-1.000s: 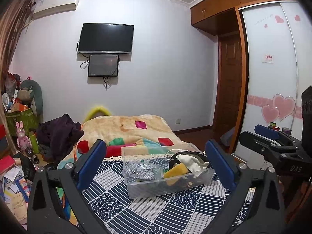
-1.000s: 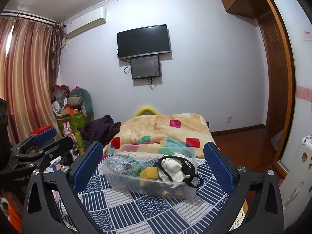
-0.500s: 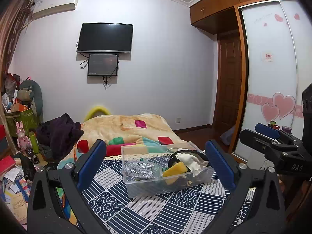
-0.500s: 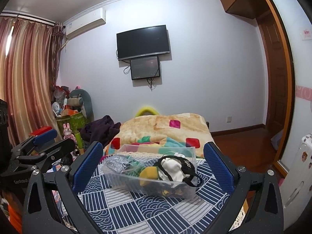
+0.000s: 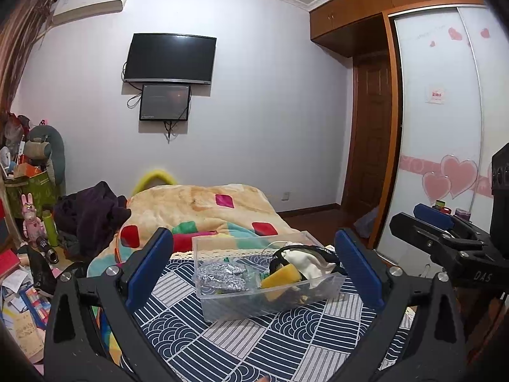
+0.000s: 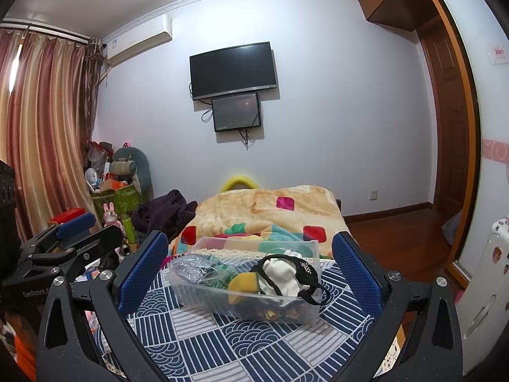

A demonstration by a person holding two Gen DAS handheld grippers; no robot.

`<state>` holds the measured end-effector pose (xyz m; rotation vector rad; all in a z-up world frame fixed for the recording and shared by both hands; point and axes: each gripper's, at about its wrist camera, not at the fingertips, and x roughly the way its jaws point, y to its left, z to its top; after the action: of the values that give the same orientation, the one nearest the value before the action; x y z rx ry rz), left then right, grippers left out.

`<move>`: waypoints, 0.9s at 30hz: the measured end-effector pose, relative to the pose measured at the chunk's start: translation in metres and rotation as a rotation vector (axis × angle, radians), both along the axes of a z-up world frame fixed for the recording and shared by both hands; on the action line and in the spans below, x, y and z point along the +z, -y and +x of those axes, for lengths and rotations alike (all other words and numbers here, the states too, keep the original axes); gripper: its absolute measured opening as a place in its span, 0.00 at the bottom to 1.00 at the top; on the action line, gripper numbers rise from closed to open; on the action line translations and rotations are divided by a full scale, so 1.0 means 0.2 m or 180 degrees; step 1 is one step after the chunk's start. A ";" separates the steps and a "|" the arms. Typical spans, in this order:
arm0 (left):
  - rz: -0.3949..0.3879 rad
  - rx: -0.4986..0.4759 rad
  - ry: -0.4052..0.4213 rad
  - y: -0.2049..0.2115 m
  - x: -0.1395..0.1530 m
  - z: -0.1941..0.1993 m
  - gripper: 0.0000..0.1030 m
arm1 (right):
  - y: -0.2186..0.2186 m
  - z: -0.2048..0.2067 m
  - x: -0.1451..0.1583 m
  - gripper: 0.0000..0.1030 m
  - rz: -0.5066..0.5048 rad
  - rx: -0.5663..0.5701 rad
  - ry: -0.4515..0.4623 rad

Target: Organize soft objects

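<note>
Left claw: the left claw (image 5: 254, 269) stands wide, its blue-padded fingers (image 5: 149, 267) well apart and holding nothing, hovering above the near end of the bed
Right claw: the right claw (image 6: 249, 269) is likewise spread wide and empty; in the left wrist view it shows at the right edge (image 5: 445, 238), and the left claw shows at the left edge of the right wrist view (image 6: 66, 248)
Task things: a clear rectangular plastic bin (image 5: 264, 302) sits on the navy-and-white patterned bedcover (image 5: 254, 343), framed between the fingers in both views; inside lie a crumpled silver foil-like bundle (image 5: 222, 275), a yellow sponge-like block (image 5: 281, 275), a white cloth (image 5: 305, 261) and a black strap with white lettering (image 6: 305, 267)
Seen only from the right: the strap hangs over the bin's near corner (image 6: 313, 299); striped red-and-gold curtains (image 6: 41, 133) and a white appliance with stickers (image 6: 486, 280) appear
Seen only from the left: a white sliding wardrobe door with pink hearts (image 5: 445, 127)
Edges: the bin lies near the bedcover's right edge, the cover's bare part lying in front of it; behind it an orange blanket with coloured squares (image 5: 203, 207) is heaped
Surroundings: a dark garment pile (image 5: 92, 213) and floor clutter to the left, bare wooden floor (image 6: 397, 232) to the right, a wall-mounted black television (image 5: 170, 59) ahead
</note>
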<state>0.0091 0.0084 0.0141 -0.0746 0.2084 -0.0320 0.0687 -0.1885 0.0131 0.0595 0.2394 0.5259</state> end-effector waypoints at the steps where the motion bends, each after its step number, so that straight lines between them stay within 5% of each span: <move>1: -0.0005 -0.0019 -0.0010 0.00 0.00 0.00 0.99 | 0.00 0.00 0.00 1.00 0.0002 0.0002 -0.0001; 27: -0.0057 -0.0126 -0.0050 0.01 -0.02 0.00 0.99 | -0.01 0.00 0.01 1.00 -0.0002 -0.0018 -0.0001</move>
<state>0.0086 0.0073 0.0094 -0.0886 0.2252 -0.0728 0.0679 -0.1870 0.0143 0.0595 0.2395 0.5200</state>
